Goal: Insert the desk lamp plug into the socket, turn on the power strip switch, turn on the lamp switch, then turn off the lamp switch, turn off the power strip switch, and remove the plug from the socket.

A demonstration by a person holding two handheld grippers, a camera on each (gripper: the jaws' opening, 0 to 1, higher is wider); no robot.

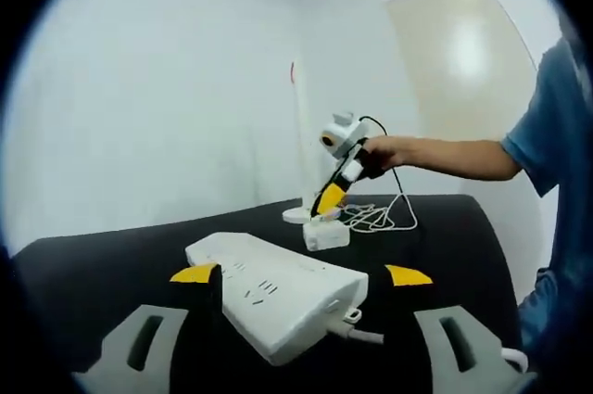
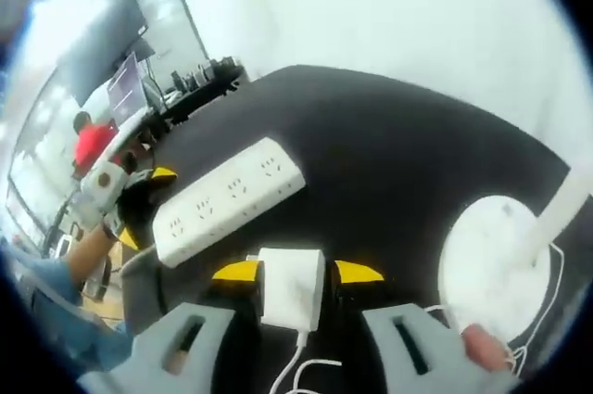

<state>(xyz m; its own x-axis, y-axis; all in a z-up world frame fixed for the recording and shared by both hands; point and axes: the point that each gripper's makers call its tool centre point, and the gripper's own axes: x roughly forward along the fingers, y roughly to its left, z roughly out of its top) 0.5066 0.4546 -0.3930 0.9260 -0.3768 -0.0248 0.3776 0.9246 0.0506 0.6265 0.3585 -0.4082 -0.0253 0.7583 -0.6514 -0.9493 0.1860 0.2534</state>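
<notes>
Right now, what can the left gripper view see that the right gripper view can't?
The left gripper view has a pale door, a person's blue sleeve and the power strip's cord. The right gripper view has a far-off office with screens and someone in red. Both have the black table, the white power strip, the lamp base and the lamp plug, which sits between the jaws of the right hand-held gripper.

No text, label or number can be read anywhere.
</notes>
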